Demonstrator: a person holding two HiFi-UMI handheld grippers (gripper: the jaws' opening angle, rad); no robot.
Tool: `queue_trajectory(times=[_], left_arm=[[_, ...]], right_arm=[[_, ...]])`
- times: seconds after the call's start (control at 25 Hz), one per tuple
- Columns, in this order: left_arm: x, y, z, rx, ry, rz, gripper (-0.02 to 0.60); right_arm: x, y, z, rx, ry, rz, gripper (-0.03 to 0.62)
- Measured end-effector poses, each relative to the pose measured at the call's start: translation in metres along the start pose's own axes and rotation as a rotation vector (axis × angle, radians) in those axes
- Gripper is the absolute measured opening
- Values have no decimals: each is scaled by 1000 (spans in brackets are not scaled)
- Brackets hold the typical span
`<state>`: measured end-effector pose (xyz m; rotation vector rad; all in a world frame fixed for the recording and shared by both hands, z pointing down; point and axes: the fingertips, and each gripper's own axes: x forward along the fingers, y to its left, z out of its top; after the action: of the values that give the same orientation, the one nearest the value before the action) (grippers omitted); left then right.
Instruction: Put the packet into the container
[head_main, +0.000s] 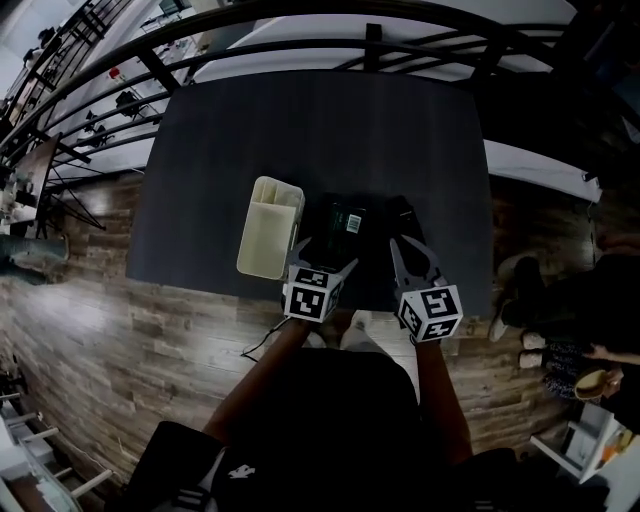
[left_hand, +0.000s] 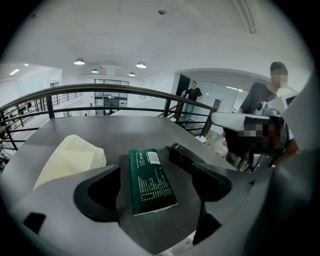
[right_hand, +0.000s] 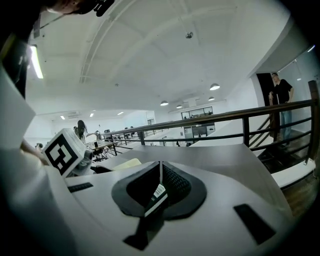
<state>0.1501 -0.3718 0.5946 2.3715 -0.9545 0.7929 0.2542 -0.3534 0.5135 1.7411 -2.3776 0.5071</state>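
A dark green packet (head_main: 346, 220) with a white barcode label lies flat on the dark table (head_main: 320, 130). In the left gripper view the packet (left_hand: 150, 180) sits between the jaws of my left gripper (left_hand: 152, 175), which stand open with neither pad touching it. A cream container (head_main: 270, 228) rests open just left of the packet and shows again (left_hand: 70, 157) beyond the left jaw. My right gripper (head_main: 405, 225) is right of the packet. Its jaws (right_hand: 160, 172) are together, and a thin dark piece with a barcode label (right_hand: 156, 195) sits in their seam.
A dark metal railing (head_main: 370, 35) curves round the table's far side. The table's near edge (head_main: 300, 290) is just behind both grippers, with wooden floor below. People stand beyond the railing (left_hand: 192, 95), and someone's feet (head_main: 520, 300) are on the floor at the right.
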Motion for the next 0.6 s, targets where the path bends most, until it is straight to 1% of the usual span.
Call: queue_trajectory(times=[0.12,0.16,0.32,0.44,0.6], left_arm=[[22,1,0,-14,-18,55,578],[29,2,-3,-10,-13,79,599],[57,8,-20,3,70,154,599],[70,10,-30,-14,104,168,600],[76,15,-43,-27,161,183,599]], right_arm=[[3,0,2,-11,0,48,3],[4,-1,3,-13,-1,63,3],[10,-6,0,-25,0,106,3],[8,-11,-1,-25,5,120,3],[7,-15,3,-21,3,138,3]])
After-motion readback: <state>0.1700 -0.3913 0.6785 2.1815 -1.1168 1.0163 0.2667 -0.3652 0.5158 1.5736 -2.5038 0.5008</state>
